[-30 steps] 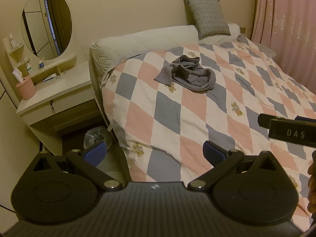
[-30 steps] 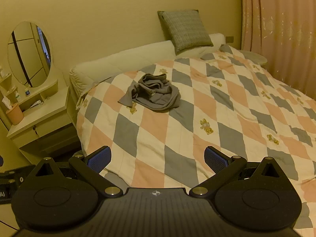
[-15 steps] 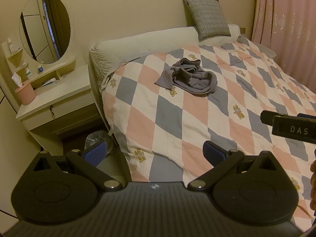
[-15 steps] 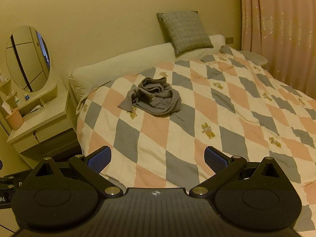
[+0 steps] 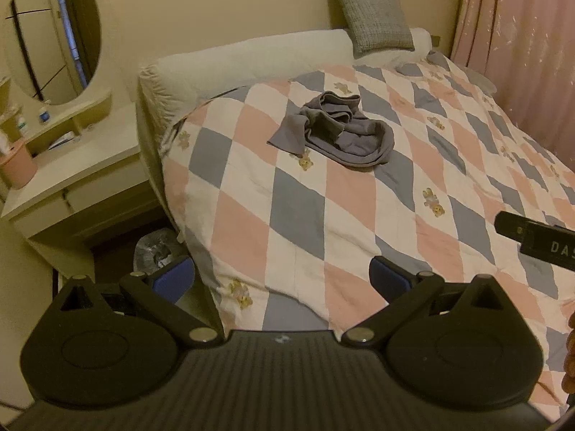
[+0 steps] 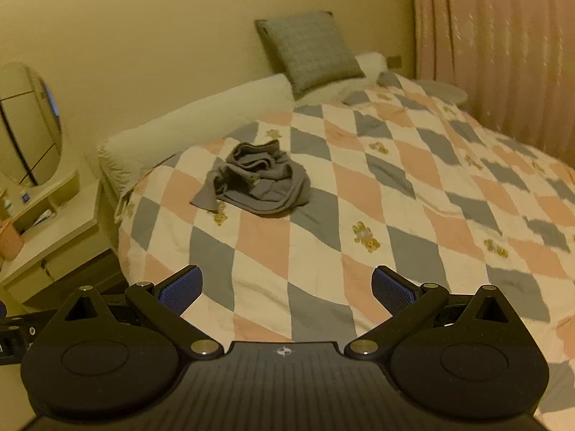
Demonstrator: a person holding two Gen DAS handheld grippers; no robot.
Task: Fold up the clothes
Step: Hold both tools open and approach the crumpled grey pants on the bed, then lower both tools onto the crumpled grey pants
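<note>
1. White letters "DA" are showing on the right gripper, cut off at the frame edge.
2. Left gripper and right gripper are hovering wide open, empty.
3. Crumpled grey garment is lying near the quilt's headboard edge.

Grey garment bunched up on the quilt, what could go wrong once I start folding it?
1. The grey garment lies crumpled in overlapping layers, so the open right tongs might pinch several layers, not one edge.
2. The checked quilt under it is soft, so a low grab could catch the quilt too.
3. The left tongs hover at the bed's edge, far from the garment, making that reach awkward.
</note>
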